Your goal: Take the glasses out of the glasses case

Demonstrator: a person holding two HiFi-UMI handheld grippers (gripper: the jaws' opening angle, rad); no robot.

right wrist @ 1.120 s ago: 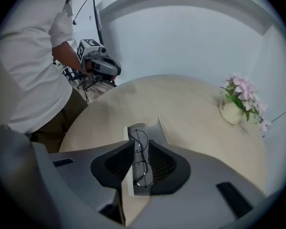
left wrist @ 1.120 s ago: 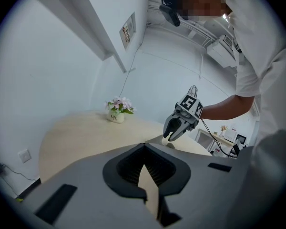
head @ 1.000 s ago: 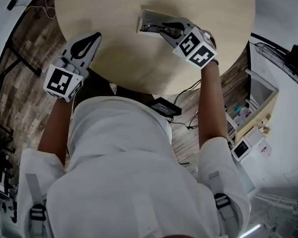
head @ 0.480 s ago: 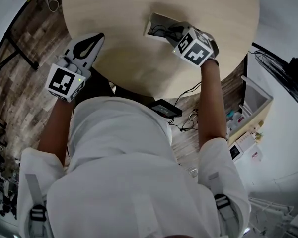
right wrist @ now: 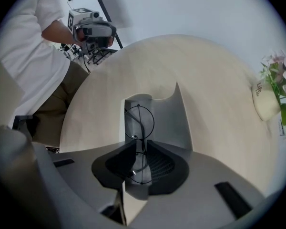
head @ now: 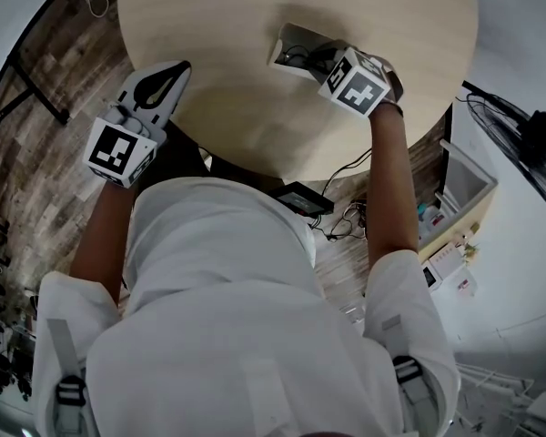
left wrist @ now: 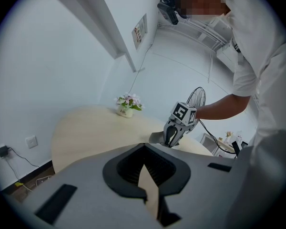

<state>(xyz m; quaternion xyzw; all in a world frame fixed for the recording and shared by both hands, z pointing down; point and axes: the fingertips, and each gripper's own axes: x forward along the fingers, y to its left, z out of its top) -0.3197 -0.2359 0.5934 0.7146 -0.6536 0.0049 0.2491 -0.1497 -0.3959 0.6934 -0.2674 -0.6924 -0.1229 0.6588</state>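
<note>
An open grey glasses case [head: 294, 42] lies on the round wooden table [head: 237, 25], on its right side. My right gripper [head: 315, 55] reaches into the case. In the right gripper view the thin black wire glasses [right wrist: 138, 121] stand on edge in the case [right wrist: 164, 120], with one lens ahead of the jaws and the other between them. The right gripper [right wrist: 139, 146] is shut on the glasses at their bridge. My left gripper [head: 176, 67] hovers at the table's near left edge, shut with nothing in it. From the left gripper [left wrist: 145, 147] view, the right gripper [left wrist: 172, 138] shows at the case [left wrist: 155, 137].
A small white pot of pink flowers [right wrist: 269, 101] stands at the table's far side, also seen as the flower pot [left wrist: 126, 109]. A floor fan [head: 533, 126] stands to the right, and a black box [head: 300, 196] with cables lies on the floor under the table's near edge.
The right gripper has stayed at the case with the glasses between its jaws and shifted slightly forward. The left gripper has barely moved.
</note>
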